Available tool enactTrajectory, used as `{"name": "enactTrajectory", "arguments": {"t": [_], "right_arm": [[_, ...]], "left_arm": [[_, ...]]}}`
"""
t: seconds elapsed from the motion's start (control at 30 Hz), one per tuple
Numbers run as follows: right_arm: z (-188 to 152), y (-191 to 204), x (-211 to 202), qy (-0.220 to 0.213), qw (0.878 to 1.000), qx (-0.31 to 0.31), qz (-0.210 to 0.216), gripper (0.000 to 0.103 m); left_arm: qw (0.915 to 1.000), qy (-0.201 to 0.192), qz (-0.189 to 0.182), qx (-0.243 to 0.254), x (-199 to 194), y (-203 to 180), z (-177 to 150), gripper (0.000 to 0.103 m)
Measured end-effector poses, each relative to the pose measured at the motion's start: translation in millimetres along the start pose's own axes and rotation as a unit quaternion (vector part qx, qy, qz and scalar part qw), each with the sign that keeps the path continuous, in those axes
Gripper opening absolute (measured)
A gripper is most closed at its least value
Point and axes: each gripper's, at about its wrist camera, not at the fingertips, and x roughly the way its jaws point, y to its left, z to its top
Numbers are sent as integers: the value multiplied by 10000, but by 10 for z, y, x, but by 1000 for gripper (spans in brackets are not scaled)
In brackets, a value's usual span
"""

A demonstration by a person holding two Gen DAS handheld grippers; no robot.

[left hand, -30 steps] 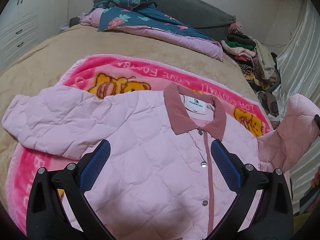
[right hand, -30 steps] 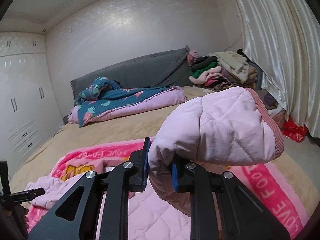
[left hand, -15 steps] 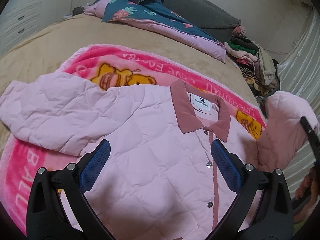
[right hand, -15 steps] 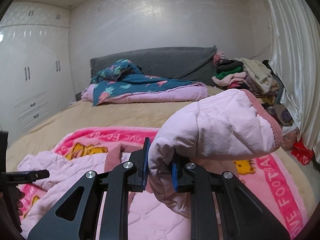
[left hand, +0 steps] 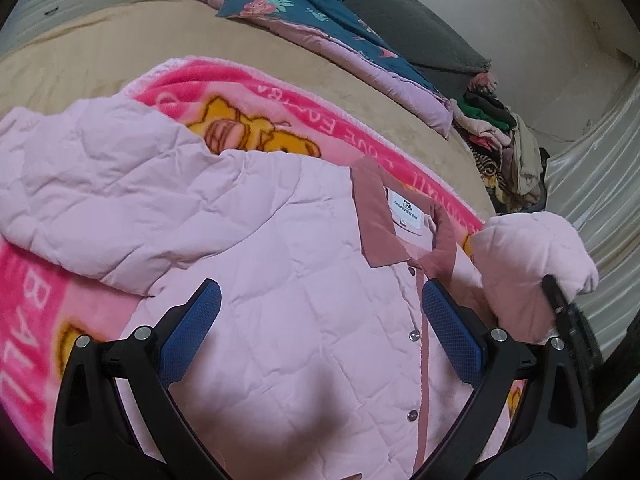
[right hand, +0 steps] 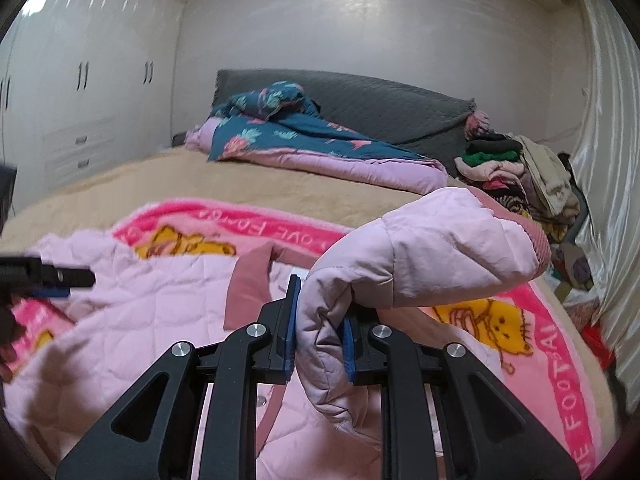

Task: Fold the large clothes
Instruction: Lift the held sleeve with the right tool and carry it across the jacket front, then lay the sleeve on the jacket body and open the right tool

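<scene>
A pink quilted jacket (left hand: 288, 280) with a darker pink collar (left hand: 380, 220) lies face up, snaps closed, on a pink cartoon blanket (left hand: 248, 128). Its left sleeve (left hand: 92, 200) is spread out flat. My left gripper (left hand: 320, 324) is open and empty, hovering over the jacket's chest. My right gripper (right hand: 320, 332) is shut on the jacket's right sleeve (right hand: 420, 260) and holds it lifted above the jacket body (right hand: 160, 320). The lifted sleeve also shows in the left wrist view (left hand: 532, 256), with the right gripper beside it. The left gripper shows at the left edge of the right wrist view (right hand: 52, 280).
The tan bed (right hand: 160, 184) holds a folded teal and lilac quilt (right hand: 312, 144) at the grey headboard (right hand: 380, 108). A pile of clothes (right hand: 520, 176) sits at the right by a shiny curtain (right hand: 608, 160). White wardrobes (right hand: 80, 100) stand on the left.
My right gripper has carried the lifted sleeve leftward, inward over the jacket toward the collar. My left gripper has stayed open and drifted lower over the jacket's chest.
</scene>
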Motion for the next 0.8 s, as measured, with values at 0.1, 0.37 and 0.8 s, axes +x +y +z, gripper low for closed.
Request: {"name": "enactTrajectory", "arguments": {"t": [0.1,0.37,0.8], "right_arm": [[-82,213,106,104,9994,-339,27,17],[-286,546,347,404,9972,-550,305,17],[-590,963,578,1145,9860,-539,1087,28]], "left_arm": [[9999,25,-82,-77,25,61,1,94],[9990,76,-343,-287,69,196,35,94],[9894,419,-1182,-729,283,253,-43,94]]}}
